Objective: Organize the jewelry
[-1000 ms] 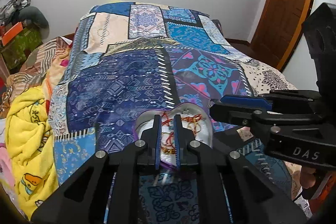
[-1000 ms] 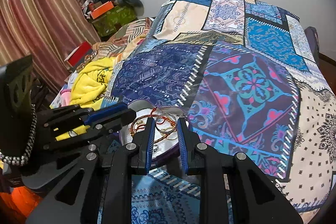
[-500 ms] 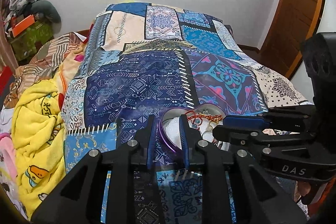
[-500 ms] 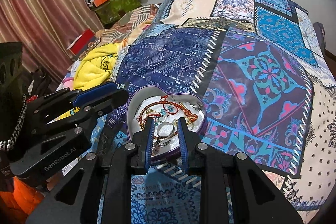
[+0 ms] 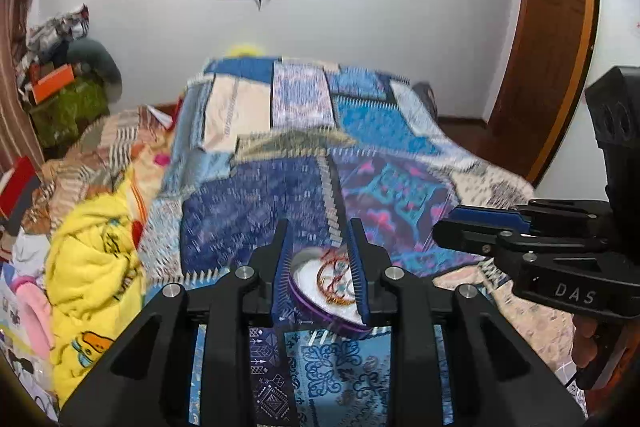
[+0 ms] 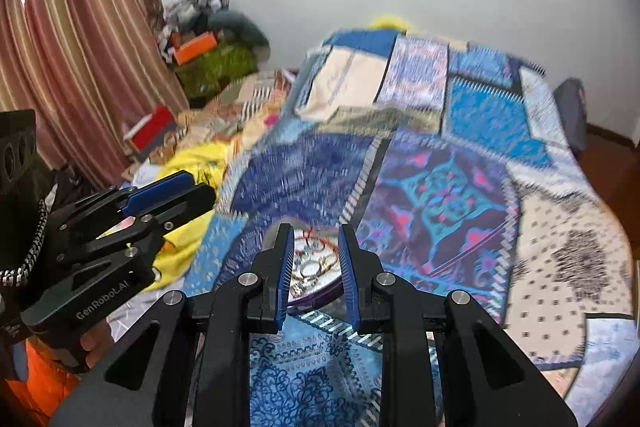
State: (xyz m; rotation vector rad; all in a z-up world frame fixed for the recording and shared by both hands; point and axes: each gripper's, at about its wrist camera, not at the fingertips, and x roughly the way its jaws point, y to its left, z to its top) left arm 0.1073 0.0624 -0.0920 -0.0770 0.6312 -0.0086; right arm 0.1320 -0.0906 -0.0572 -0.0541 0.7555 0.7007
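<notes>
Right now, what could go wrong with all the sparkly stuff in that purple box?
1. The bangles and threads in the purple heart-shaped jewelry box lie tangled, so lifting one might drag others out.
2. The box sits on a soft patchwork bedspread; a nudge from the open right gripper or open left gripper might tip it.
3. The views are blurred, so aiming could miss.

My left gripper (image 5: 320, 259) sits at the lower centre of its own frame, its blue-padded fingers (image 5: 281, 267) parted with a clear gap between them. My right gripper (image 6: 314, 259) fills the lower centre of its frame the same way, fingers (image 6: 347, 267) spread apart. Each shows in the other's view: the right one at the right edge, the left one at the lower left, with a bare hand (image 6: 96, 345) gripping its handle.
</notes>
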